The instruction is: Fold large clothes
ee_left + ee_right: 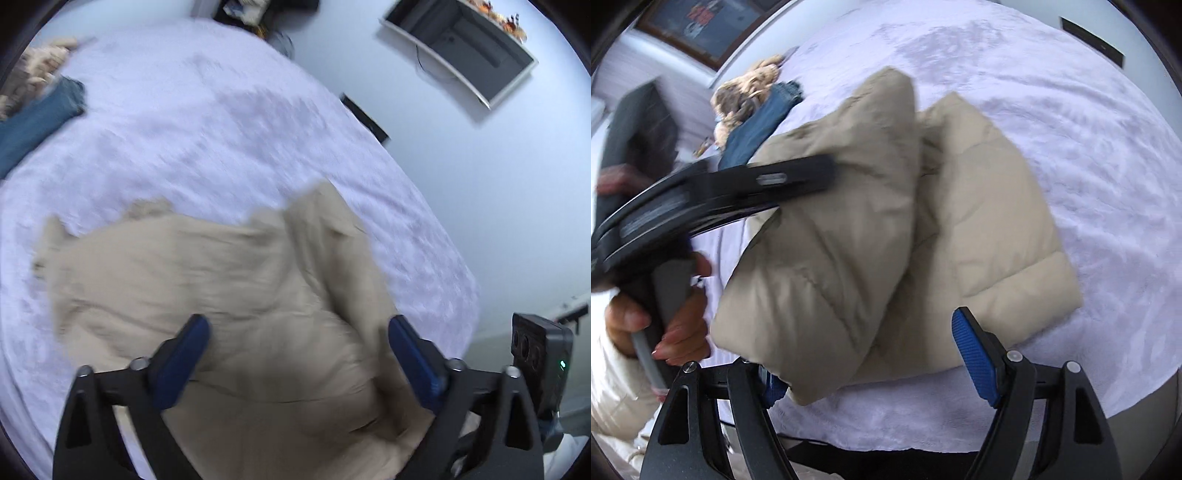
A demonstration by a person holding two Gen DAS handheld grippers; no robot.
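Observation:
A beige puffer jacket lies on the white bed cover, one part folded up and over toward the left. It fills the lower half of the left wrist view. My left gripper is open just above the jacket, its blue pads spread wide with nothing between them. It also shows in the right wrist view as a dark arm against the raised fold. My right gripper is open over the jacket's near edge; the fabric hides most of its left pad.
Blue jeans and a brown fuzzy garment lie at the far side of the bed. A wall-mounted shelf hangs beyond the bed. A framed picture hangs on the wall.

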